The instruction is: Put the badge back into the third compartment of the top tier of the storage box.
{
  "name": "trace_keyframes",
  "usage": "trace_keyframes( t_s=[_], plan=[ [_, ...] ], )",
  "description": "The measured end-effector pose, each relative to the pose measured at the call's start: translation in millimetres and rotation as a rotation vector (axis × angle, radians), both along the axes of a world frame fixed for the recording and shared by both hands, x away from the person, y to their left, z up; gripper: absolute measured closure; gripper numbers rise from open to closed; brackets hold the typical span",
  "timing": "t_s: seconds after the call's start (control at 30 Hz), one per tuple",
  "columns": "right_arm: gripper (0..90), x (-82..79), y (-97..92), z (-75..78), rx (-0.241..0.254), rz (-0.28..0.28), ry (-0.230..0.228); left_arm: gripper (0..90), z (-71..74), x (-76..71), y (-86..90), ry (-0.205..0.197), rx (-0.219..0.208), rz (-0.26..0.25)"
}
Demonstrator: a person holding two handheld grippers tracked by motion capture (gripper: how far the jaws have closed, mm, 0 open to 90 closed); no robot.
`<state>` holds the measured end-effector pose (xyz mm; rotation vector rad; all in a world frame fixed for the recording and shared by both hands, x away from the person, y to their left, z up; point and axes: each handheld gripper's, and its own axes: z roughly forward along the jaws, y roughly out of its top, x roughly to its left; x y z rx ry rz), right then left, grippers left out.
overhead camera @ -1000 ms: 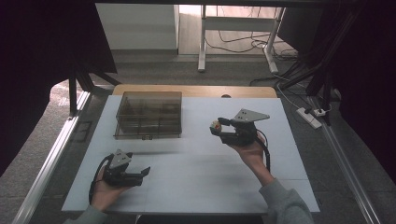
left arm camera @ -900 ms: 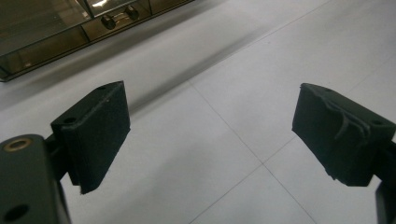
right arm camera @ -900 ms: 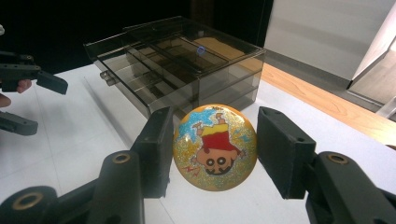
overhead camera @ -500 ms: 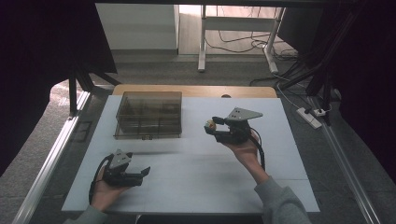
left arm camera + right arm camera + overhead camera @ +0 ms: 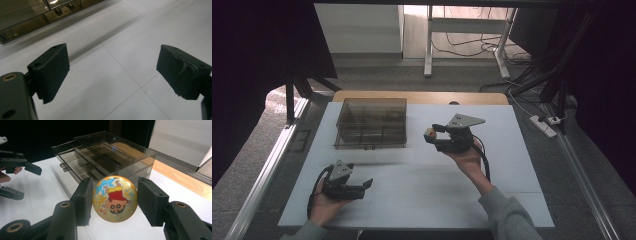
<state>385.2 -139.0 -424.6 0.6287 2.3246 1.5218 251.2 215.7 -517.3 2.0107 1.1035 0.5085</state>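
A glittery orange ball (image 5: 115,198) with a cartoon figure on it hangs above the white table, and my right gripper (image 5: 115,206) is shut on it, one black jaw pressing each side. In the high view this gripper (image 5: 432,137) holds the ball (image 5: 428,133) right of table centre, its jaws pointing left toward a clear smoky compartment box (image 5: 371,122). My left gripper (image 5: 363,186) rests low near the front left of the table. It (image 5: 112,72) is open, with bare table between its pads.
The compartment box (image 5: 105,157) stands at the back left of the white table (image 5: 422,195), its latch side (image 5: 63,10) facing the front. A wooden strip (image 5: 417,96) runs along the table's far edge. Desk legs and cables lie on the floor beyond.
My right gripper has carried the ball a little to the left, toward the box. The left gripper has stayed where it was.
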Motion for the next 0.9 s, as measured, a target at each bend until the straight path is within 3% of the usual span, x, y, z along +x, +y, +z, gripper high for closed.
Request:
trace_keyframes(
  t_s=[0.63, 0.9],
  plan=[
    [47.4, 13.2, 27.2, -5.6, 0.016, 0.026, 0.013, 11.7, -0.8, 0.0, 1.1, 0.002, -0.003, -0.001],
    [47.4, 18.7, 41.7, -10.7, -0.001, 0.039, 0.026, 11.8, -0.7, -0.5, 0.7, 0.002, -0.001, -0.004]
  ],
)
